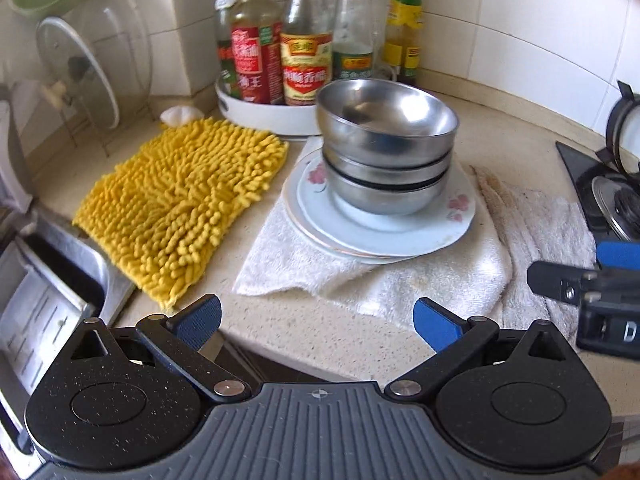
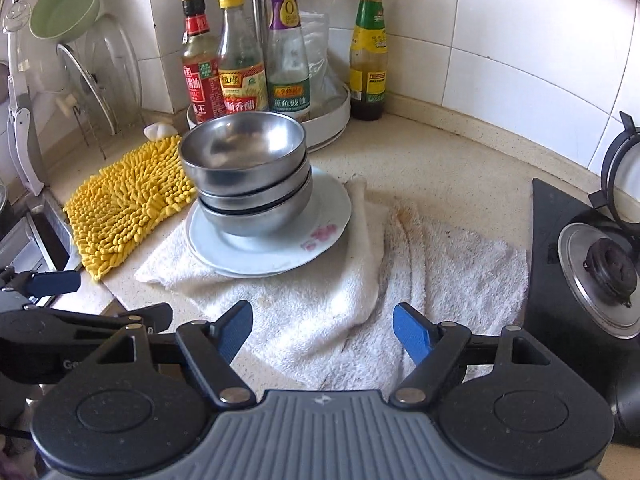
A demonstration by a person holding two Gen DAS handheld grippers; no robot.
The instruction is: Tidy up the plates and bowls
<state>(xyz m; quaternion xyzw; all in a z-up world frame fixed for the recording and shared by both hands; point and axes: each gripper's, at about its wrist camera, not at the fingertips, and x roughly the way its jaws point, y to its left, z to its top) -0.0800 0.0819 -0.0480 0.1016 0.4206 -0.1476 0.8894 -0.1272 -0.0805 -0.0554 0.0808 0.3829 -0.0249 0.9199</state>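
From the left wrist, the left gripper hangs over the near edge of a speckled beige bench, its jaws spread wide with nothing between them. Ahead, three steel bowls sit nested on a stack of plates — the plates rest on a white towel. A yellow mat lies just left of the towel, a sink beyond it at the left edge. Bottles in a white tray stand against the tiled wall.

From the right wrist, the right gripper is over the towel, jaws apart and empty. The bowls on the plates stand ahead to the left, well clear of it. A stove — black, with a burner — fills the right side, and the left gripper shows at the left edge.
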